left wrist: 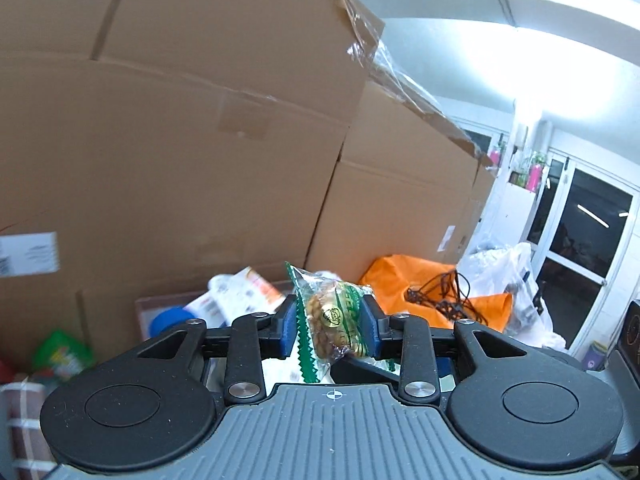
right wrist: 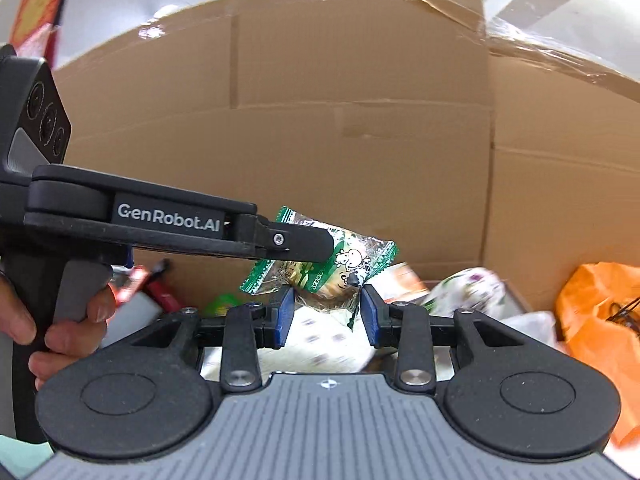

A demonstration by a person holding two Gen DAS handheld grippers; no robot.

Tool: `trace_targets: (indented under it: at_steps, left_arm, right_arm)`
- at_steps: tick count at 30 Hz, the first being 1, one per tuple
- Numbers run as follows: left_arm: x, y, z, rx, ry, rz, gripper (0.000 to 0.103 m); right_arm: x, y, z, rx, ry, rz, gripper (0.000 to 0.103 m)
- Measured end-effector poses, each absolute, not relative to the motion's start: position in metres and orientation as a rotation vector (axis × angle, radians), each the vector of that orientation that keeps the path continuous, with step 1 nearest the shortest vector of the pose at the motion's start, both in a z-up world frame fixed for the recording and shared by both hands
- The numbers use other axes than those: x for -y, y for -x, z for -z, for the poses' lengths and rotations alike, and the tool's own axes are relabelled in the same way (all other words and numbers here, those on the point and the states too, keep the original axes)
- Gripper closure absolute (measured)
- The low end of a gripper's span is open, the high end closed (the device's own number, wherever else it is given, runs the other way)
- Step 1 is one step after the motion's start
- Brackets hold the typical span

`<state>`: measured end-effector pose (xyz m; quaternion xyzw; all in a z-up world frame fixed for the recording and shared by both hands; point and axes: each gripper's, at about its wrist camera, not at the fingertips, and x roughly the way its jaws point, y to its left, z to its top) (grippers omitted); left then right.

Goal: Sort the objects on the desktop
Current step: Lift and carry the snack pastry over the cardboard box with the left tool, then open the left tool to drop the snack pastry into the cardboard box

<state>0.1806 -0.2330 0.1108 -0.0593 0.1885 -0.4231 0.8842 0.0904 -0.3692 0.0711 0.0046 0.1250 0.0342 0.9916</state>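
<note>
Two grippers in view, one snack packet between them.

Left wrist view: left gripper [left wrist: 330, 326] blue pads against both sides of green-trimmed snack packet [left wrist: 330, 318]; packet held upright, clear of the clutter below. Stacked cardboard boxes [left wrist: 172, 120] fill background. Orange bag [left wrist: 404, 284] with black cord to right, glass door [left wrist: 576, 256] far right.

Right wrist view: right gripper [right wrist: 327, 314] jaws apart; packet [right wrist: 320, 264] hangs between and above pads, contact with the pads not clear. Left gripper [right wrist: 316, 250] reaches in from left, gripping packet's upper part. Hand [right wrist: 60, 320] on its grey handle.
</note>
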Motion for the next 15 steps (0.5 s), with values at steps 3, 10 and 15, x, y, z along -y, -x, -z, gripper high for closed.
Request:
trace_targets:
  at_steps: [3,10,15]
  left_arm:
    - [0.254,-0.202,-0.108,-0.402,0.123,0.882,0.055]
    - [0.283,-0.242,-0.095,-0.459,0.123,0.874,0.054]
    - [0.286,-0.250,-0.086,-0.476,0.142,0.865,0.011]
  right_arm:
    - [0.384,-0.112,-0.071,-0.268,0.007,-0.038,0.062]
    - [0.408,-0.151,-0.057,-0.313,-0.013,-0.008,0.061]
    - [0.413,-0.157,-0.045,-0.330,-0.013,0.012,0.045]
